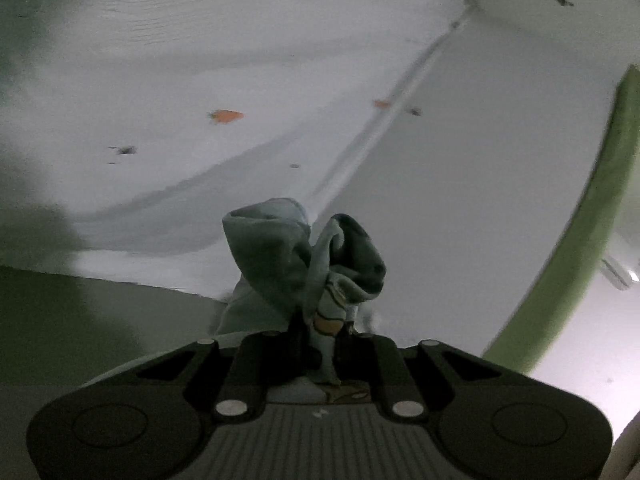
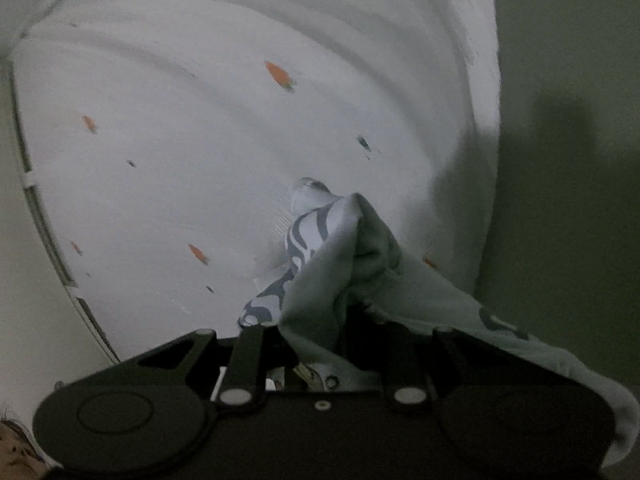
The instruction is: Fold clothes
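Both grippers pinching pale green garment.
L gripper (image 1: 320,332) & R gripper (image 2: 320,344) clamping bunched garment (image 2: 352,264) above carrot-print sheet (image 2: 200,120).

surface: dull green flat tabletop (image 2: 560,80) | directly on it: white ribbed-knit garment with small orange carrot prints (image 2: 200,120) spread flat | garment's straight edge runs beside bare green surface (image 1: 60,312) | folded seam ridge (image 1: 380,128) crosses garment diagonally

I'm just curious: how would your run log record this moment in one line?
task: fold clothes | left gripper: shut on garment | right gripper: shut on garment | below: carrot-print sheet
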`<state>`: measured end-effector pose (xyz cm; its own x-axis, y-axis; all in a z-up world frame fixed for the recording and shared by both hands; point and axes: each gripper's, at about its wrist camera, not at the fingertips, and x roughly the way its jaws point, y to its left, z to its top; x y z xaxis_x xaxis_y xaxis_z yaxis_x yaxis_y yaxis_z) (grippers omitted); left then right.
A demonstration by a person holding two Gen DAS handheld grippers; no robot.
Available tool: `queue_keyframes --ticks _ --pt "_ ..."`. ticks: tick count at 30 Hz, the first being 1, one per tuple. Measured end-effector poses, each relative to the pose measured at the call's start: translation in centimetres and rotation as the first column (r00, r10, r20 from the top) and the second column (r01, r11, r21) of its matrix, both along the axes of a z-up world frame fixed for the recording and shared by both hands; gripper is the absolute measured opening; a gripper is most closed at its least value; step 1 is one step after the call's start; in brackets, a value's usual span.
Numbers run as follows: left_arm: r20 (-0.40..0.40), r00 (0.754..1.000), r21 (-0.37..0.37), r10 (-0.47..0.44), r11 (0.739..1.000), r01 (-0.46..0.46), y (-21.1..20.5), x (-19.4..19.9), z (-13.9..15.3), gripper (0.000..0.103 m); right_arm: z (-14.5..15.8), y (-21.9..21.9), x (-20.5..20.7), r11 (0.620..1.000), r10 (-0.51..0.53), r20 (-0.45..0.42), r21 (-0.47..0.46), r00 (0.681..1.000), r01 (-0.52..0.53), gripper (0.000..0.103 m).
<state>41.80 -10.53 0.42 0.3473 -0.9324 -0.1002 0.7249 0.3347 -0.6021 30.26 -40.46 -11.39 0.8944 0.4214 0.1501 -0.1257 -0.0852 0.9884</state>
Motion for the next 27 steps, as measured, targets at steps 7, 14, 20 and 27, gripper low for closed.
queue_keyframes --ticks 7,14,20,27 --pt "0.031 0.991 -0.042 -0.134 0.990 0.135 -5.5 -1.0 1.9 0.014 2.4 -4.4 -5.3 0.988 -0.149 0.049 -0.017 0.988 0.150 0.023" --pt "0.041 0.980 -0.051 -0.193 0.980 0.195 -13.3 -2.3 3.0 0.014 2.7 -10.6 -6.8 0.972 -0.236 0.072 0.016 0.969 0.235 0.023" --pt "0.046 0.988 -0.049 -0.149 0.987 0.151 -22.4 -3.0 3.5 0.014 2.6 -19.4 -6.6 0.977 -0.214 0.087 0.044 0.973 0.211 0.023" --pt "0.060 0.987 0.010 -0.148 0.989 0.148 -34.7 -3.1 5.4 0.014 2.3 -29.8 -6.7 0.970 -0.223 0.091 0.123 0.970 0.212 0.023"
